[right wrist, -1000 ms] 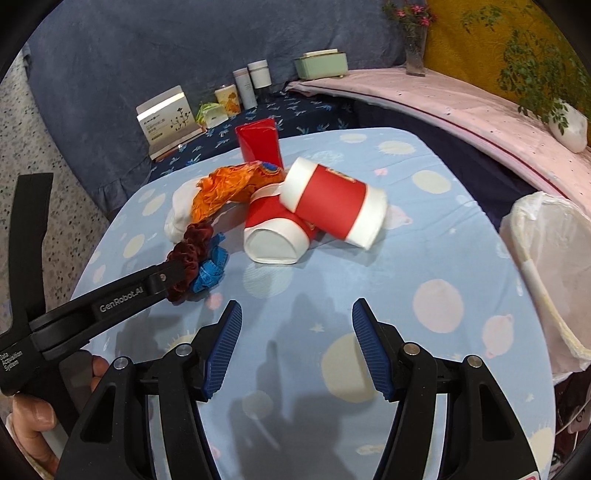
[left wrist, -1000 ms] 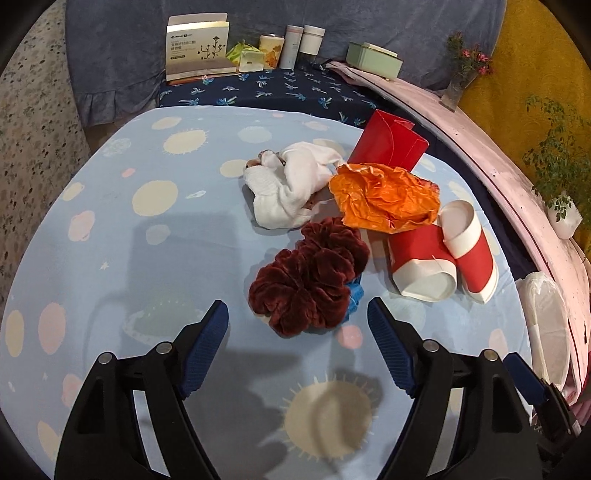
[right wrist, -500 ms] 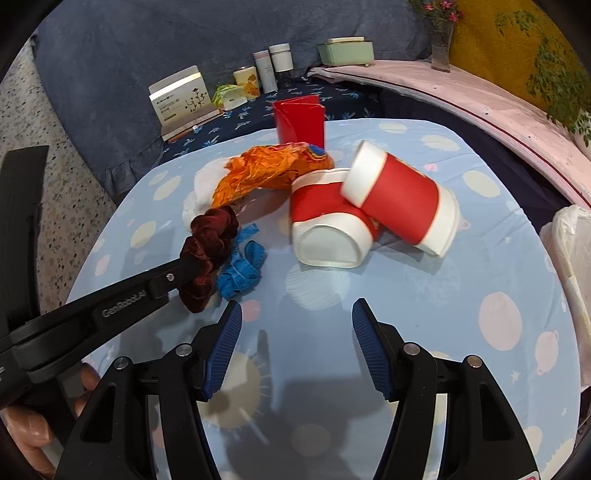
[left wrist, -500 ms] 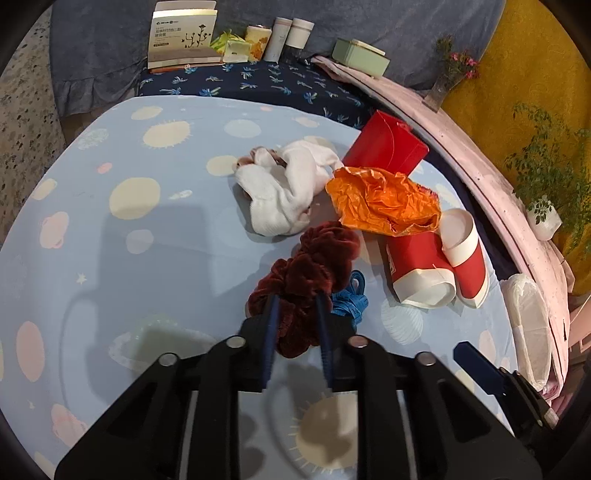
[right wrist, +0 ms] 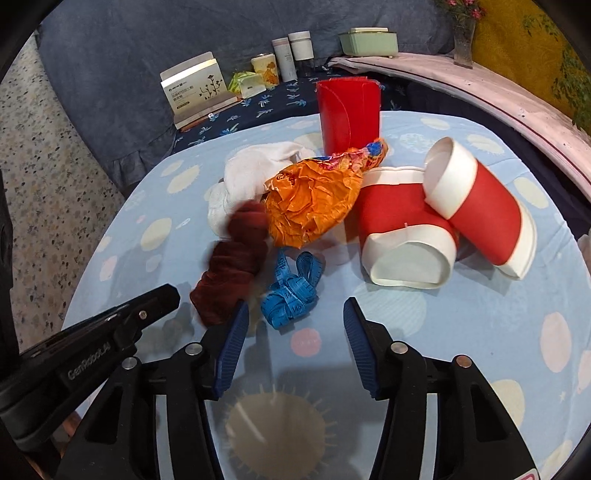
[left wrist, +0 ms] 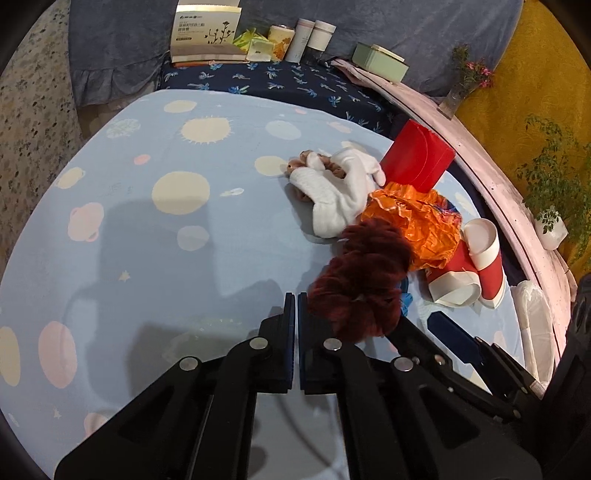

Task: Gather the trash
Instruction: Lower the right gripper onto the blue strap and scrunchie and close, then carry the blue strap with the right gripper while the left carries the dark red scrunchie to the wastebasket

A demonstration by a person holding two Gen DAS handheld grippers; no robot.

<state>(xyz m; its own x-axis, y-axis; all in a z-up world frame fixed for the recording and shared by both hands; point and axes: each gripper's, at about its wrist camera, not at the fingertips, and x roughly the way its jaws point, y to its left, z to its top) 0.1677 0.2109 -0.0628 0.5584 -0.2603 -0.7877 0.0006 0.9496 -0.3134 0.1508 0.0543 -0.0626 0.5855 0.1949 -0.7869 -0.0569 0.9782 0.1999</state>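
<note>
My left gripper (left wrist: 296, 299) is shut, its pads almost touching, and the dark red velvet scrunchie (left wrist: 364, 284) hangs at its right side, lifted off the cloth; I cannot tell whether a fold is pinched. The scrunchie (right wrist: 231, 269) shows blurred in the right wrist view. My right gripper (right wrist: 293, 317) is open just before a blue measuring tape (right wrist: 293, 284). Behind lie a crumpled orange wrapper (right wrist: 314, 199), two red-and-white paper cups (right wrist: 406, 236) (right wrist: 480, 218) on their sides, a white sock (left wrist: 338, 195) and an upright red carton (right wrist: 349, 112).
The table has a light blue patterned cloth (left wrist: 166, 229). A white-lined bin (left wrist: 535, 314) stands at its right edge. Behind, a dark blue bench holds a box (left wrist: 205, 35), jars (left wrist: 314, 38) and a green case (left wrist: 380, 62). A pink ledge with plants runs at the right.
My left gripper closed from wide open and swung left, lifting the scrunchie and uncovering the blue tape. My right gripper moved in toward the tape and cups, staying open.
</note>
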